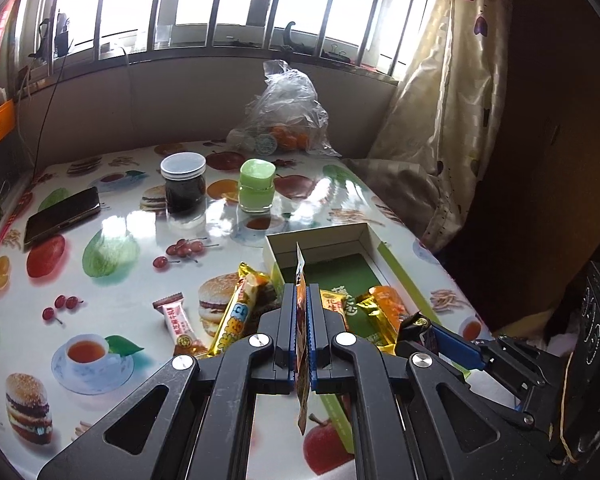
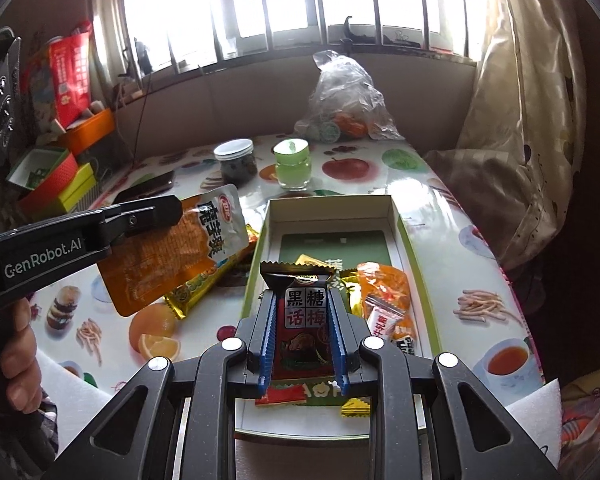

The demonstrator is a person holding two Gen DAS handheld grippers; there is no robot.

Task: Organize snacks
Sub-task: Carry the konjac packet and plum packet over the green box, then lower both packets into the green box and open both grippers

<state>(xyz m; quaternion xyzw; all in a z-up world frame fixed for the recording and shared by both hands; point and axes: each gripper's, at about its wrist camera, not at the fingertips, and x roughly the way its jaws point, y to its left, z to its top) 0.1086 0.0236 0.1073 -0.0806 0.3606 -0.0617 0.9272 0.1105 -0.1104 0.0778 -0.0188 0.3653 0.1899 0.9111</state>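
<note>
A: Box (image 2: pixel 396 216) first. Open cardboard tray with green rim on the printed tablecloth (image 1: pixel 112 304). What's inside?

B: Several wrapped snacks at the near end: an orange packet (image 2: pixel 384 284), a small white-and-red candy (image 2: pixel 384 320), gold wrappers (image 2: pixel 350 292). Far end is bare, green liner showing.

A: Other containers?

B: Dark jar with a clear lid (image 1: pixel 183 182), dark contents, can't tell what. Green-lidded jar (image 1: pixel 257 186) beside it. Clear plastic bag (image 1: pixel 284 116) at the back with orange fruit and round lidded cups.

A: Tongs?

B: Left gripper (image 1: pixel 302 300) clenched on a flat orange pouch (image 2: pixel 172 256), edge-on between the blue pads in its own view, held above the table just left of the box. Right gripper (image 2: pixel 302 312) clamped on a dark plum candy packet (image 2: pixel 305 320), held over the near end of the box.

A: What's only in one view?

B: Left wrist view alone shows a pink-white candy bar (image 1: pixel 180 328) lying loose outside the box next to a yellow long bar (image 1: pixel 236 312), and the phone (image 1: pixel 62 216) clearly. Right wrist view alone shows the pouch's printed face, the person's fingers (image 2: pixel 18 344) on the left handle, and stacked red, green and orange boxes (image 2: pixel 52 176) off the table's left side.

A: Loose snacks?

B: Both lie touching or nearly, left of the box wall.
</note>
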